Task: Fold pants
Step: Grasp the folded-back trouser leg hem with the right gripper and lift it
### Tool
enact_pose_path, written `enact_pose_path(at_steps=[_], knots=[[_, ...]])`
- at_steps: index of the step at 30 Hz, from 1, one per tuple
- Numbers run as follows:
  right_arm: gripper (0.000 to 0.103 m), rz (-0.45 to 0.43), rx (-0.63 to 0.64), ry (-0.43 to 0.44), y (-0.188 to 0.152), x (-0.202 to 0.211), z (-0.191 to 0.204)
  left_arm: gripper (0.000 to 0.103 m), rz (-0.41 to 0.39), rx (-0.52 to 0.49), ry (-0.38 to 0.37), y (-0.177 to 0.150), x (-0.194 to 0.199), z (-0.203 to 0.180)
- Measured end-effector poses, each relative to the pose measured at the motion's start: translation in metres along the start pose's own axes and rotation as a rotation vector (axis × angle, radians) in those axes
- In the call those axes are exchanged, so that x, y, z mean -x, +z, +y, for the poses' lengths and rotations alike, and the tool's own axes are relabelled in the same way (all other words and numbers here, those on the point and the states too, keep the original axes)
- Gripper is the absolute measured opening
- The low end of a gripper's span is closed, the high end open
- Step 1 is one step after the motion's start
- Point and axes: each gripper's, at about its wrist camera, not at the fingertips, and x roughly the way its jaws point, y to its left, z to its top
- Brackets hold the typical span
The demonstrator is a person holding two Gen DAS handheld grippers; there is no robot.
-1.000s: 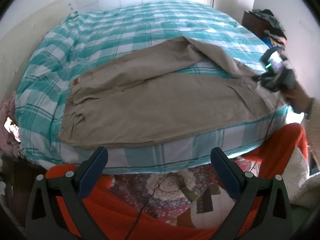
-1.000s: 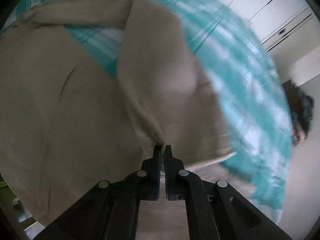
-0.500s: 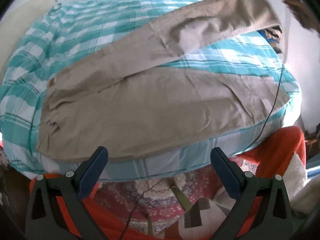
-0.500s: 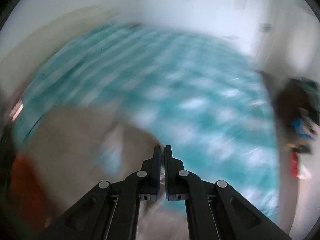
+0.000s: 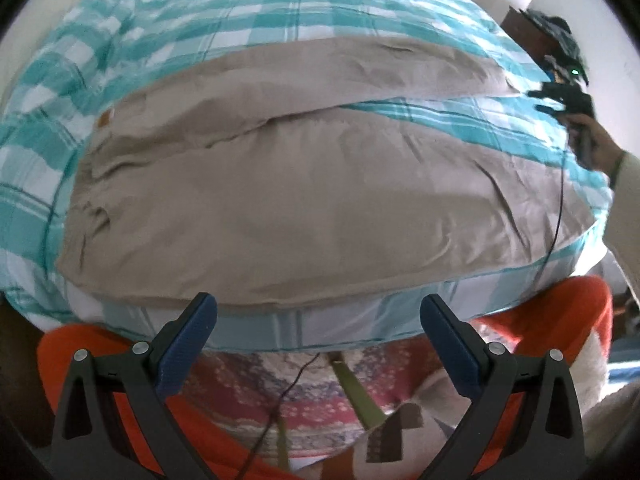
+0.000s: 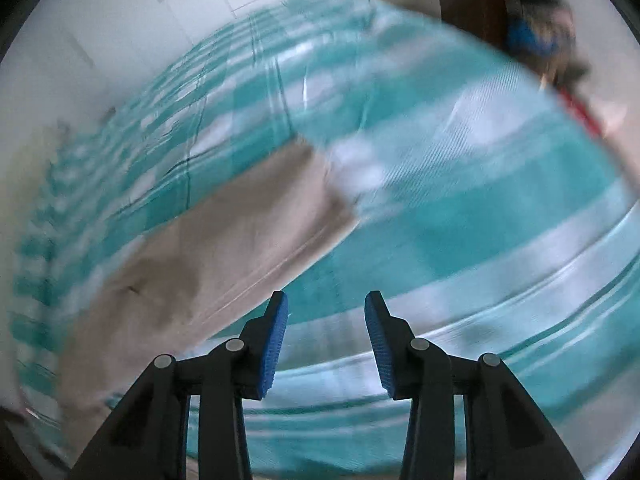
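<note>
Beige pants (image 5: 304, 184) lie spread flat on the teal checked bed (image 5: 256, 20), waist at the left, both legs running right and slightly apart. My left gripper (image 5: 318, 332) is open and empty, held at the bed's near edge below the pants. My right gripper (image 6: 326, 328) is open and empty; it also shows in the left wrist view (image 5: 568, 96) at the far right, beside the upper leg's hem. In the blurred right wrist view the leg end (image 6: 224, 248) lies just left of the fingers.
An orange and patterned blanket (image 5: 552, 320) lies below the bed's near edge. A dark stand with piled clothes (image 5: 548, 32) is at the far right by the wall. A thin black cable (image 5: 556, 216) hangs across the bed's right side.
My right gripper carried the upper leg up and out to the right, laid it straight on the bed, then opened and let go. The left gripper moved closer to the bed.
</note>
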Motion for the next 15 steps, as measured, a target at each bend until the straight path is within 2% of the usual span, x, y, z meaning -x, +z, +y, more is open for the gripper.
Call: enact_pose_path(at_steps=[2,6,8,9,10,12,13,14,15], knots=[[0.042,-0.008,-0.094,0.082,-0.008,-0.027,-0.009,0.102,-0.001,-0.004,0.033,0.001,0.0,0.0],[0.04,-0.024,-0.314,0.187,-0.002,-0.083,-0.016,0.102,0.042,0.026,0.041,0.005,-0.012,0.007],[0.004,-0.043,-0.324,0.215,0.011,-0.089,-0.004,0.102,0.071,0.025,0.044,0.006,-0.021,0.01],[0.004,-0.05,-0.279,0.201,0.019,-0.084,0.006,0.102,0.08,0.017,0.043,0.008,-0.026,0.012],[0.003,-0.057,-0.22,0.186,0.025,-0.08,0.014,0.102,0.084,0.011,0.042,0.01,-0.028,0.012],[0.003,-0.047,-0.095,0.084,0.028,-0.072,0.016,0.102,0.074,0.003,0.033,0.024,-0.033,0.021],[0.008,-0.019,-0.064,0.014,0.026,-0.074,0.011,0.102,0.057,0.004,0.027,0.034,-0.035,0.026],[0.021,0.004,-0.025,-0.117,0.021,-0.075,0.002,0.102,0.01,0.008,0.019,0.054,-0.036,0.037],[0.022,-0.002,0.005,-0.212,0.017,-0.071,-0.003,0.102,-0.032,0.008,0.016,0.069,-0.037,0.043]])
